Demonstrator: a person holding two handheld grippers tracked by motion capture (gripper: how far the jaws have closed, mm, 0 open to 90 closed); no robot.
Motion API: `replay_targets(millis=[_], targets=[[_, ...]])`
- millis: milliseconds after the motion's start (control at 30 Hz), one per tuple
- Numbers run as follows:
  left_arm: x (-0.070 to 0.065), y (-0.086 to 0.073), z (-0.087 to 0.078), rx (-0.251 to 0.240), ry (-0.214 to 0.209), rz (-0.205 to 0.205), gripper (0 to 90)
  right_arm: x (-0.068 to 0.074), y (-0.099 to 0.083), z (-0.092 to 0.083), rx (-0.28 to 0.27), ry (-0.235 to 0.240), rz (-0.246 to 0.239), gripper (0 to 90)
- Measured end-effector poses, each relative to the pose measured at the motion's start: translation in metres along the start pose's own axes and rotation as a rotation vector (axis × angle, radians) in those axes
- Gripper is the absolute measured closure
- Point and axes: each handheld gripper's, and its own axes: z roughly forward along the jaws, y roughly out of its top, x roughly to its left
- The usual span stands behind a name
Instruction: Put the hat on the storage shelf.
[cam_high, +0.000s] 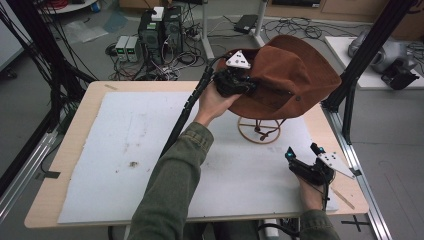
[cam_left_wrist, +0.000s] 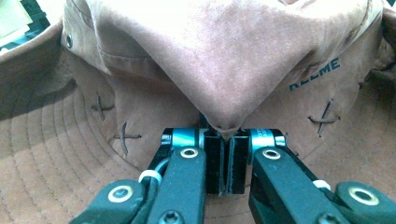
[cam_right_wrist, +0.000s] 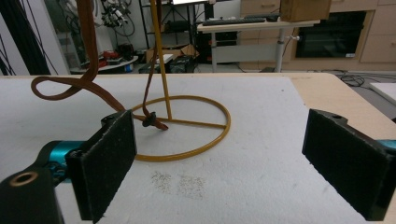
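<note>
Up close, the left gripper (cam_left_wrist: 226, 161) has its two black jaws pressed together on a pinched fold of a brown suede hat (cam_left_wrist: 224, 65), the fabric bunching into a point just above the pads. From the high view, that same left gripper (cam_high: 239, 80) grips the near-left edge of the hat (cam_high: 295, 75), which sits over a yellow wire hat stand (cam_high: 259, 131) near the far right of the white mat (cam_high: 140, 150) covering the table. The hat hangs tilted, its crown towards the right of the stand, and its brown chin cord (cam_right_wrist: 88, 60) dangles down beside the stand's upright and loops over the round base ring (cam_right_wrist: 187, 149). The right gripper (cam_high: 303, 152) rests low on the mat, in front of the stand and to its right, jaws spread wide with nothing between them. The step in hand looks like settling the hat on the stand or lifting it off. To do it well, the pinch should stay firm on the fold while the hat moves straight along the stand's upright, slowly, so the cord does not snag the ring and tip the light stand; the free gripper could steady the base.
</note>
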Motion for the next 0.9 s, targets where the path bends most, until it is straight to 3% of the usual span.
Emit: replay_targets(millis=[167,233,333,433,567,700,733,900], targets=[[0.005,-0.006,-0.003,-0.033,-0.023,-0.052,83.3,0.000,0.000,0.000,-0.001,-0.003,0.002,9.2],[0.005,-0.008,-0.005,-0.056,-0.019,-0.066,76.9,0.000,0.000,0.000,-0.001,-0.003,0.002,9.2],[0.004,-0.009,-0.008,-0.080,0.010,-0.060,71.9,0.000,0.000,0.000,-0.002,-0.002,-0.004,9.2],[0.003,-0.011,-0.010,-0.072,0.024,-0.045,66.3,0.000,0.000,0.000,-0.001,-0.003,-0.002,9.2],[0.005,-0.016,-0.016,-0.087,0.029,-0.069,53.2,0.000,0.000,0.000,-0.003,-0.003,-0.002,9.2],[0.008,-0.019,-0.028,-0.144,0.045,-0.101,37.8,0.000,0.000,0.000,-0.002,-0.003,-0.006,9.2],[0.008,-0.019,-0.031,-0.167,0.059,-0.104,29.6,0.000,0.000,0.001,-0.004,-0.003,-0.003,9.2],[0.008,-0.020,-0.058,-0.220,0.118,-0.109,24.6,0.000,0.000,0.001,0.003,-0.004,-0.001,9.2]])
